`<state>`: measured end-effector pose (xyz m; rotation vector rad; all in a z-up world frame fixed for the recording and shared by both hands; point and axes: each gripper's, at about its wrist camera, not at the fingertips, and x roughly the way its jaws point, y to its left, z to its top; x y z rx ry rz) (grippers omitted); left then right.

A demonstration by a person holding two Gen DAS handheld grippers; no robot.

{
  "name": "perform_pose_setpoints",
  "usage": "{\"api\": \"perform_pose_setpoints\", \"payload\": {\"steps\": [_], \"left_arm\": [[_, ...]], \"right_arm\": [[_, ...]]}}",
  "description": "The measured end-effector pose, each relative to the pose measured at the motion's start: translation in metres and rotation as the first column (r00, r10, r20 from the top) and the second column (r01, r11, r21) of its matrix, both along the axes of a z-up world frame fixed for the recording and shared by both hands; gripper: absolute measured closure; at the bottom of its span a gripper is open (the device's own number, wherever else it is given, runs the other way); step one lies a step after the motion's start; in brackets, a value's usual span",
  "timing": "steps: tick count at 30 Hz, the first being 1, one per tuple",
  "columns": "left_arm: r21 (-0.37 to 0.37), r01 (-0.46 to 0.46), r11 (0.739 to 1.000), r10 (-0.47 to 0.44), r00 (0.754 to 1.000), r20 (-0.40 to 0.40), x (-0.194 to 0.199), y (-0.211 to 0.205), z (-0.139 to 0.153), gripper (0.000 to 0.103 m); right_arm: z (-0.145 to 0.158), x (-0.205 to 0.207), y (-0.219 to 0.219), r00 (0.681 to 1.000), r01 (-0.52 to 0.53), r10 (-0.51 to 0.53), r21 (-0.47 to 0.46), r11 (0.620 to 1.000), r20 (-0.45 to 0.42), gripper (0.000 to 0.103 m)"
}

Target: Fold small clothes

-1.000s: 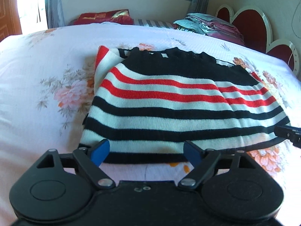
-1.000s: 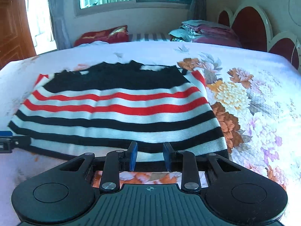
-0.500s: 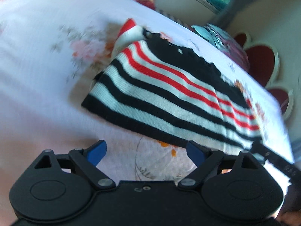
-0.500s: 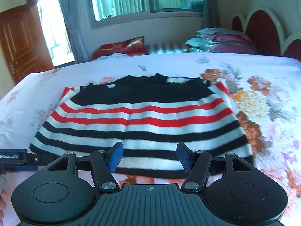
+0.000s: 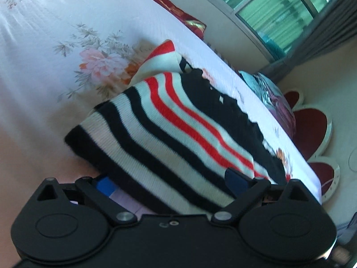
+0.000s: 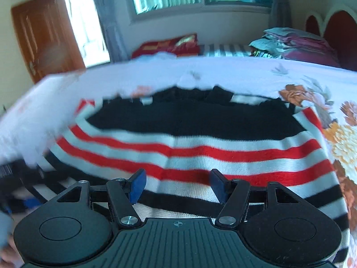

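Now striped sweater (image 5: 169,138) lies between left gripper (image 5: 171,185) fingers.

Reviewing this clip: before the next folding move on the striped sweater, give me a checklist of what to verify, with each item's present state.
1. Left gripper open and straddling the near edge of the striped sweater: ok, one blue finger sits below the edge, the other above.
2. Right gripper open: ok, fingers wide apart over the sweater.
3. Right gripper holding fabric: not ok, nothing is pinched between its fingers.
4. Sweater lying flat on the floral bedsheet: not ok, its left edge is raised and a striped part bunches out at the far left corner.
5. Fold path free of the clothes pile: ok, it sits far back by the headboard.
6. Sharpness: cannot tell fine contact, both views are blurred.
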<state>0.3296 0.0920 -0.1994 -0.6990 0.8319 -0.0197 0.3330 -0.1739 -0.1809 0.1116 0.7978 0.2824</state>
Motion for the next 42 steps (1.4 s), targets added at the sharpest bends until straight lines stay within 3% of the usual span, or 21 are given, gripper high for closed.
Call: {"api": "perform_pose_setpoints", "payload": {"steps": [3, 8, 14, 19, 20, 25, 28, 36, 42], "left_arm": [[-0.011, -0.013, 1.000, 0.013, 1.000, 0.019, 0.010, 0.000, -0.003, 0.026], [-0.022, -0.026, 0.999, 0.027, 0.999, 0.022, 0.019, 0.003, -0.006, 0.041], [-0.084, -0.028, 0.996, 0.030, 0.999, 0.029, 0.022, 0.017, -0.014, 0.066], [-0.123, -0.025, 0.992, 0.030, 0.999, 0.043, 0.022, 0.024, -0.020, 0.071], [-0.126, -0.023, 0.992, 0.029, 0.999, 0.046, 0.022, 0.024, -0.020, 0.072], [-0.120, -0.024, 0.993, 0.030, 0.998, 0.053, 0.022, 0.024, -0.017, 0.079], [-0.095, -0.021, 0.995, 0.028, 0.997, 0.078, 0.020, 0.021, -0.009, 0.085], [0.063, 0.039, 0.997, -0.051, 0.978, 0.204, 0.021, -0.019, 0.043, 0.087], [0.203, 0.124, 0.971, -0.179, 0.944, 0.278, 0.028, -0.076, 0.082, 0.087]], "right_arm": [[-0.010, 0.000, 0.007, 0.999, -0.031, 0.032, -0.054, 0.998, 0.022, 0.041], [-0.004, 0.002, 0.002, 1.000, -0.004, 0.005, -0.033, 0.999, 0.028, 0.040], [-0.011, 0.005, 0.015, 1.000, 0.016, -0.013, -0.120, 0.993, 0.025, 0.040], [-0.002, 0.006, 0.015, 0.998, 0.068, -0.065, -0.109, 0.992, 0.026, 0.040], [-0.007, 0.008, 0.018, 0.998, 0.061, -0.062, -0.122, 0.991, -0.006, 0.040], [-0.013, 0.009, 0.022, 0.999, 0.047, -0.048, -0.156, 0.987, 0.002, 0.037], [-0.015, 0.008, 0.022, 0.999, 0.035, -0.034, -0.164, 0.986, 0.011, 0.037], [-0.012, 0.010, 0.012, 1.000, -0.016, 0.019, -0.133, 0.991, 0.021, 0.037], [0.003, 0.010, -0.025, 0.998, 0.002, 0.001, -0.046, 0.999, 0.058, 0.037]]}}
